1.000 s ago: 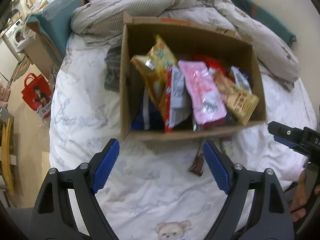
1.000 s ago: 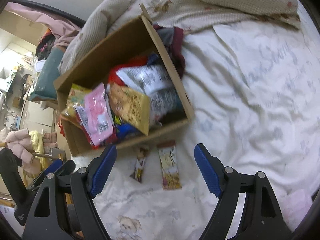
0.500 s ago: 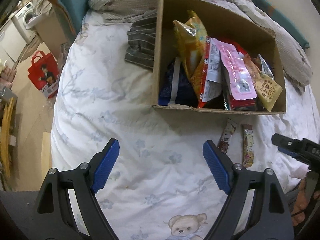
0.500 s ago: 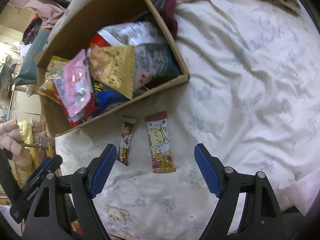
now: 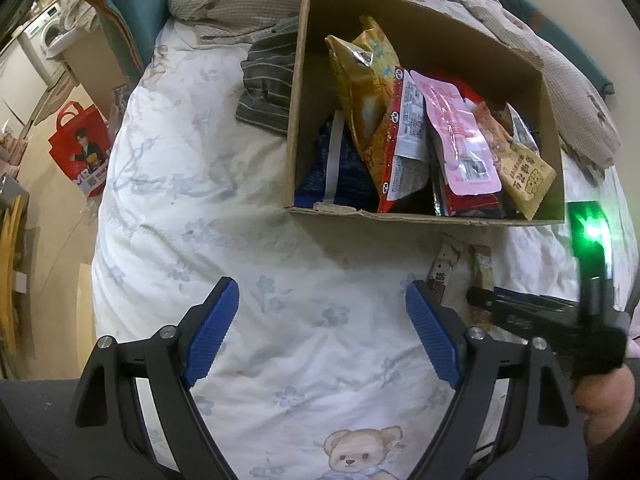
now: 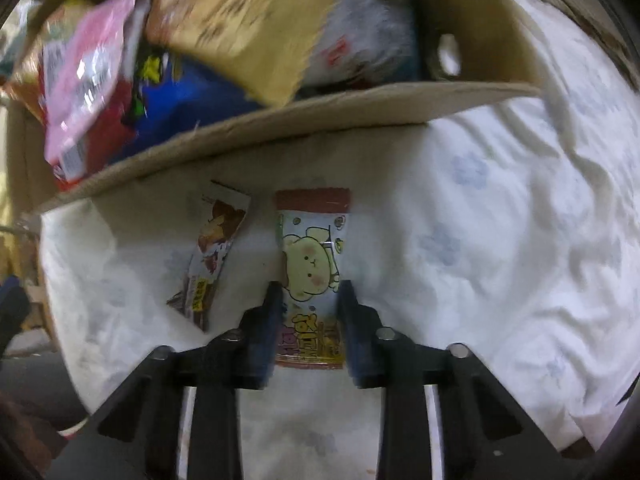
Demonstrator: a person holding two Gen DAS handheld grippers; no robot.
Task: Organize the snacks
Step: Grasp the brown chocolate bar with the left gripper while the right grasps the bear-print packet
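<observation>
We are at the pick-up step: our right gripper points steeply down at the bed, and its jaws have just been closing on the yellow bar, which lies flat just before the box. The pads seem to press its sides. Next, we judge, we must lift it over the box wall. Our left gripper hangs wide, holding nothing. A brown bar lies beside.

White floral bedsheet bearing cardboard box, two snack bars, striped cloth.
</observation>
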